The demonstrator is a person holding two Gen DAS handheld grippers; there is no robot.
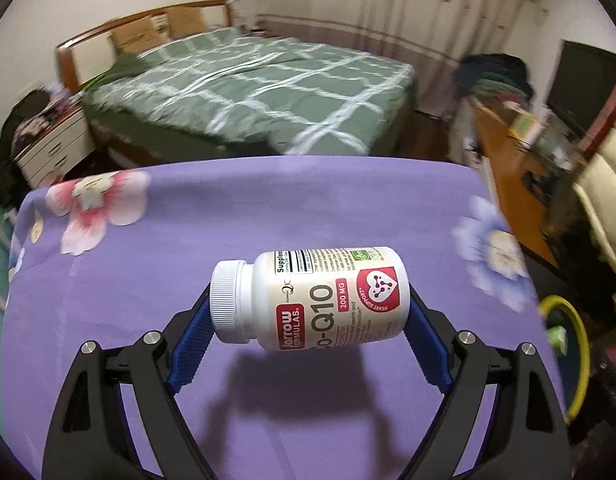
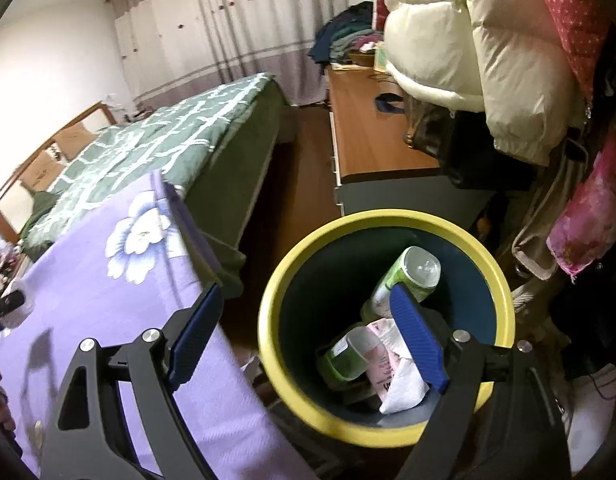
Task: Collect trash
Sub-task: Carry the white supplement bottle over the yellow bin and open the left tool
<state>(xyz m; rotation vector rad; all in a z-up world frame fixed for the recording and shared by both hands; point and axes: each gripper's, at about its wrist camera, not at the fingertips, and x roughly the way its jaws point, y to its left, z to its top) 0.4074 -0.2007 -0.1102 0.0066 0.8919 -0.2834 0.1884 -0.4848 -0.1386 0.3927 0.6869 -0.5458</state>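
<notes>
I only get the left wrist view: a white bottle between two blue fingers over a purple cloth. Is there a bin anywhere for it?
Observer: Yes. The right wrist view looks down into a yellow-rimmed bin standing on the floor beside the cloth.
Operator: Is anything in it yet?
Observer: A green bottle and some crumpled white paper, among other bits.
Operator: Is the other gripper carrying something?
Observer: No. The right gripper is open and empty, above the bin.
</notes>
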